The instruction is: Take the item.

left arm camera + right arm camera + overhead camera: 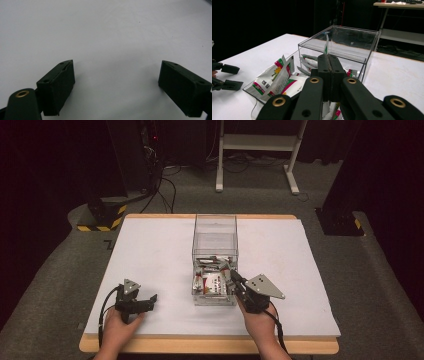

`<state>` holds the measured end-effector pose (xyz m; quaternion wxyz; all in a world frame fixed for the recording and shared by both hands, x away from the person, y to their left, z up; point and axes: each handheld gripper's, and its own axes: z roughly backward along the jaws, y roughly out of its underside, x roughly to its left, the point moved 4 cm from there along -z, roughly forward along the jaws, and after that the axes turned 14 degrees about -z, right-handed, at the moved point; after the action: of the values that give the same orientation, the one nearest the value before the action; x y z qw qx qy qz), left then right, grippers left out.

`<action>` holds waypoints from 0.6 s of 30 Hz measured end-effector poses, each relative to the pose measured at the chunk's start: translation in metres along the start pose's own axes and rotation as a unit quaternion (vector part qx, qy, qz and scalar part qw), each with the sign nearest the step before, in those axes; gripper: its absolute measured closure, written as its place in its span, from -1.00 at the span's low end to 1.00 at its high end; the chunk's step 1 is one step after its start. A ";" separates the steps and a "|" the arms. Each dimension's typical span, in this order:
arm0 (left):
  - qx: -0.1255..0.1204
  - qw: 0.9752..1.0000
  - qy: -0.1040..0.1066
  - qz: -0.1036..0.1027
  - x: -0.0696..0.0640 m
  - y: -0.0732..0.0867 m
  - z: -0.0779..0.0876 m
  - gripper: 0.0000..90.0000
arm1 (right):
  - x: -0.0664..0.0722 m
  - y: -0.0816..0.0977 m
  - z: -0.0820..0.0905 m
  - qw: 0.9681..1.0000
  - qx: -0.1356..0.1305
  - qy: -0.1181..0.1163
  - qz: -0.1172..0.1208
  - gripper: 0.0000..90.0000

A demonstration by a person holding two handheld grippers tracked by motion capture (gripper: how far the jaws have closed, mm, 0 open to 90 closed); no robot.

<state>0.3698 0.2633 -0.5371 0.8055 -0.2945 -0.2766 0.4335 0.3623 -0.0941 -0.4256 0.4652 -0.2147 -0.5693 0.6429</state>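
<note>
A clear plastic box [215, 227] stands on the white table [150, 250], open towards me, with several white, red and green sachets [210, 282] piled in its near half. My right gripper [232, 279] reaches over the box's near right corner. In the right gripper view its jaws [328, 58] are pressed together, and a thin sachet edge [326, 44] sticks up from between them. More sachets [277, 77] lie below in the box [352, 32]. My left gripper [152, 301] rests low at the table's near left, open, with bare table between its fingers [116, 82].
The table's front edge [210, 345] runs just under both hands. In the right gripper view the left gripper [227, 76] lies to the box's left. Beyond the table are a white desk frame [255, 142], cables and black stands on grey carpet.
</note>
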 end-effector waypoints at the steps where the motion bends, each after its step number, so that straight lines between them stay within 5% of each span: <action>1: 0.000 1.000 0.000 0.001 0.000 0.000 0.000 -0.69 | 0.000 0.000 0.000 1.000 -0.001 0.000 -0.001 1.00; 18: -0.001 1.000 0.000 0.001 0.000 0.000 0.000 -0.69 | -0.002 -0.008 0.003 1.000 -0.013 -0.003 -0.001 1.00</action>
<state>0.3697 0.2632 -0.5372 0.8049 -0.2955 -0.2761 0.4344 0.3638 -0.0982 -0.4174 0.4610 -0.2182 -0.5797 0.6355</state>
